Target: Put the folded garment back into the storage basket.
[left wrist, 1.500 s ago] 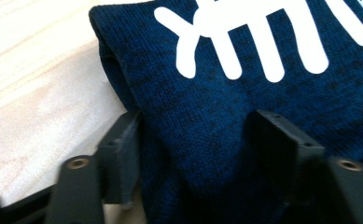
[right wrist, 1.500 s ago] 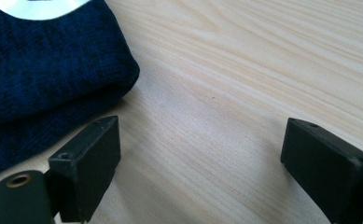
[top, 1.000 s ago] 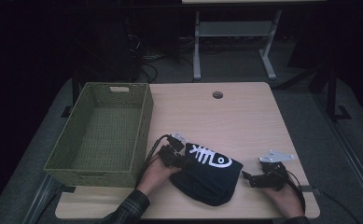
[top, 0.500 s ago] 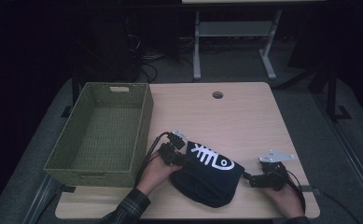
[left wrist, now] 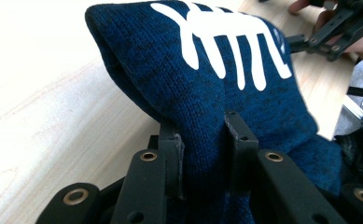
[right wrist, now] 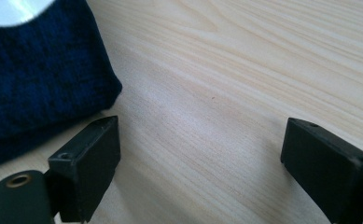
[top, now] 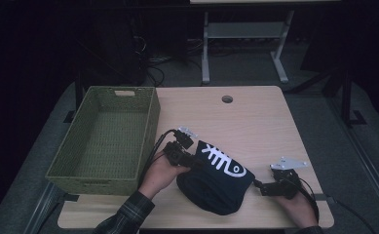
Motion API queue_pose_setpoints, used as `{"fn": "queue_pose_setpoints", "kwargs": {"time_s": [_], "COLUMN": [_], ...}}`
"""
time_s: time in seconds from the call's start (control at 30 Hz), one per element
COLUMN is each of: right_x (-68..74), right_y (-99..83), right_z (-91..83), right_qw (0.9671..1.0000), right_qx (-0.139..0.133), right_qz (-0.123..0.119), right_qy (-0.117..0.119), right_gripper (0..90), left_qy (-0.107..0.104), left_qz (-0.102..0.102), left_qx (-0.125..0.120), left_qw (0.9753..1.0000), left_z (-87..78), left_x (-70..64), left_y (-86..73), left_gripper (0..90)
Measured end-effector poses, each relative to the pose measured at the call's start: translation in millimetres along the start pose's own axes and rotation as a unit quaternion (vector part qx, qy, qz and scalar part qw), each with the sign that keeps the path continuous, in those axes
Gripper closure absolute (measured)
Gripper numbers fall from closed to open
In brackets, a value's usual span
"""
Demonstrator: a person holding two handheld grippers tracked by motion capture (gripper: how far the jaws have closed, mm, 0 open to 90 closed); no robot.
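Note:
A dark blue knitted garment (top: 216,183) with a white fishbone print lies bunched on the table's near middle. My left gripper (top: 193,163) is shut on a fold of the garment (left wrist: 202,93) at its left edge, the fabric pinched between both jaws. My right gripper (top: 259,186) rests on the wood just right of the garment (right wrist: 34,70), jaws wide apart with only bare table between them; its left fingertip (right wrist: 93,158) sits close to the fabric's edge. In the left gripper view the right gripper (left wrist: 331,35) shows beyond the garment.
A green woven basket (top: 150,122), open and with nothing inside, stands at the left of the light wooden table (top: 255,122). A round cable hole (top: 227,99) sits near the far edge. Dark floor and a white frame lie beyond.

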State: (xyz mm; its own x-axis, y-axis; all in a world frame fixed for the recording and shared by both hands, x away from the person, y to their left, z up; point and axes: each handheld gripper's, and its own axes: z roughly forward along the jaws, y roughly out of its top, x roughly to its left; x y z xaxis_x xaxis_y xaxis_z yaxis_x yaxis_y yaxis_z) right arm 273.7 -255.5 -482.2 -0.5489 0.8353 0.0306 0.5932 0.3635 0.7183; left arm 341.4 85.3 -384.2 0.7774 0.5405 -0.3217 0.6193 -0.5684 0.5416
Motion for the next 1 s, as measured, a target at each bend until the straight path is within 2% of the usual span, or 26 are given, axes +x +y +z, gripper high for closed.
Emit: {"fn": "queue_pose_setpoints", "kwargs": {"time_s": [0.3,0.67,1.0], "right_x": [0.0,0.1,0.1], "right_y": [0.0,0.0,0.0], "right_z": [0.1,0.1,0.0], "right_qw": [1.0000,1.0000,1.0000], "right_qx": [0.000,0.000,0.000], "right_qz": [0.000,0.001,0.001], "right_qy": [0.000,0.000,0.000], "right_gripper": [11.5,11.6,11.6], "left_qy": [-0.012,-0.004,0.008], "left_qz": [0.011,0.032,0.044], "left_qx": [-0.009,-0.017,-0.008], "left_qw": [0.9998,0.9993,0.9990], "left_z": [-18.0,-44.6,-65.2], "left_x": [-8.5,-19.8,-21.1], "left_y": [11.2,29.2,41.6], "left_gripper": [72.6,72.6,72.4]}}
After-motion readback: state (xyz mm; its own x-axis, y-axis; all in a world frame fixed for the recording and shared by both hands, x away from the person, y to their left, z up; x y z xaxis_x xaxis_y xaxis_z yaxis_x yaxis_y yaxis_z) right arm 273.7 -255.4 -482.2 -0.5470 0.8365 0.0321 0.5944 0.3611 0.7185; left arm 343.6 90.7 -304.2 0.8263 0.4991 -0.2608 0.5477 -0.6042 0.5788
